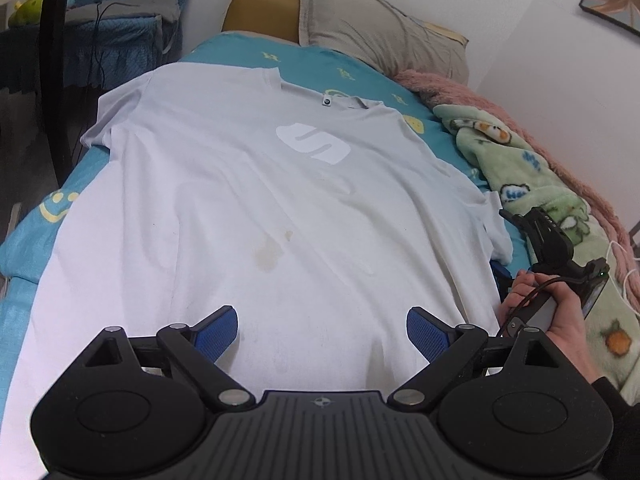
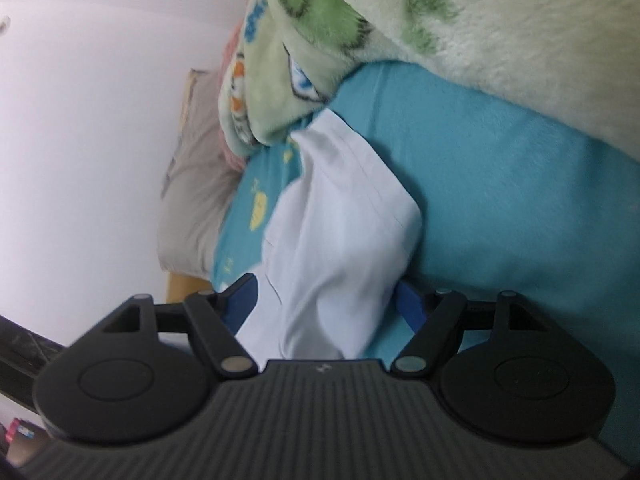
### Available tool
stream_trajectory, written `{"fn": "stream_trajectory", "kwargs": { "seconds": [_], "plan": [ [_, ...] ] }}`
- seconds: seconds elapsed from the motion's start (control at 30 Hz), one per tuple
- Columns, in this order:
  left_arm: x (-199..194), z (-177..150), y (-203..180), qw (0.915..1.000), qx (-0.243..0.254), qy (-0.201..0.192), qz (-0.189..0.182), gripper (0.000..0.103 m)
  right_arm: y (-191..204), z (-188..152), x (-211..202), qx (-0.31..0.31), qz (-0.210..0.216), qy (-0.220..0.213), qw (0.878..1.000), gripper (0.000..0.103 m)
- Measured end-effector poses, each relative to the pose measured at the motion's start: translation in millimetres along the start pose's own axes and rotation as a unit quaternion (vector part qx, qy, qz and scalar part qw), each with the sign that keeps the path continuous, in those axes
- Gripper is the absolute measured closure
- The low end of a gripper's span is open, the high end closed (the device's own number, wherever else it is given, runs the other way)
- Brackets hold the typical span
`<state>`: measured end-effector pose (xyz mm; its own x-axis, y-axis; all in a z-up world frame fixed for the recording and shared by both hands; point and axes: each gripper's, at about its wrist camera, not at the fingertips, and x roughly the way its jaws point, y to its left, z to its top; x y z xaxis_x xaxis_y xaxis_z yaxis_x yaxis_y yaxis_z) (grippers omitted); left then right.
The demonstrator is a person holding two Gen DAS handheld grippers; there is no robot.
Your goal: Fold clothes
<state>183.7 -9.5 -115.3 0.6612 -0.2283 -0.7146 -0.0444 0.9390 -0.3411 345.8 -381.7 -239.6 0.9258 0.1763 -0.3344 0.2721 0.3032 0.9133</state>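
Observation:
A white T-shirt (image 1: 260, 200) with a white logo lies flat, front up, on the blue bed sheet (image 1: 32, 232), its collar at the far end. Some yellowish stains mark its lower middle. My left gripper (image 1: 322, 334) hovers open over the shirt's lower part, nothing between its blue pads. My right gripper (image 1: 508, 242), held by a hand (image 1: 560, 308), sits at the shirt's right sleeve. In the right wrist view the sleeve (image 2: 340, 220) lies between the wide jaws of the right gripper (image 2: 326, 304), and the pads do not visibly press on it.
A green patterned blanket (image 1: 520, 168) and a pink fuzzy one (image 1: 460, 88) are bunched along the wall side, close to the sleeve. A grey pillow (image 1: 380, 28) lies at the head of the bed. A dark stand (image 1: 56, 60) rises past the bed's left edge.

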Motion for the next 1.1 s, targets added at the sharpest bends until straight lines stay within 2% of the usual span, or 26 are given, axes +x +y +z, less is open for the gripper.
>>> {"fn": "stream_trajectory", "kwargs": {
  "seconds": [0.2,0.3,0.37,0.43,0.53,0.6,0.67,0.73,0.83,0.97,1.1],
  "plan": [
    [4.6,2.7,4.4,0.9998,-0.018,0.001,0.006,0.01,4.6,2.0,25.9,-0.008,0.039,-0.015,0.999,0.028],
    [8.1,4.9,3.1,0.9998,-0.019,0.001,0.004,0.01,16.9,8.7,43.9,-0.035,0.028,-0.013,0.999,0.027],
    [12.7,7.7,1.6,0.9998,-0.02,0.004,0.001,0.01,27.0,14.3,58.0,-0.061,0.006,-0.01,0.998,0.029],
    [18.2,10.8,1.2,0.9997,-0.023,0.009,-0.004,0.01,36.9,19.3,73.3,-0.089,-0.022,-0.005,0.996,0.039],
    [24.1,16.2,2.3,0.9995,-0.025,0.014,-0.009,0.01,48.0,29.4,97.6,-0.134,-0.055,0.023,0.989,0.064],
    [25.0,19.8,3.7,0.9996,-0.023,0.011,-0.011,0.01,54.8,40.0,108.3,-0.163,-0.076,0.045,0.983,0.093],
    [23.0,24.5,5.5,0.9998,-0.017,0.005,-0.006,0.01,66.9,46.8,104.2,-0.2,-0.08,0.036,0.976,0.095],
    [18.7,30.5,8.1,0.9999,-0.011,-0.002,0.001,0.01,86.8,47.6,97.8,-0.249,-0.076,0.024,0.965,0.096],
    [6.6,40.7,16.3,0.9998,0.001,-0.014,0.011,0.01,125.4,37.7,85.6,-0.32,-0.094,0.004,0.943,0.096],
    [-16.1,51.7,36.5,0.9986,0.005,-0.036,0.038,0.01,187.6,3.0,73.3,-0.421,-0.123,-0.04,0.898,0.096],
    [-38.5,63.0,62.8,0.9973,-0.018,-0.056,0.045,0.01,243.7,-46.7,65.2,-0.503,-0.14,-0.08,0.849,0.096]
  ]
}}
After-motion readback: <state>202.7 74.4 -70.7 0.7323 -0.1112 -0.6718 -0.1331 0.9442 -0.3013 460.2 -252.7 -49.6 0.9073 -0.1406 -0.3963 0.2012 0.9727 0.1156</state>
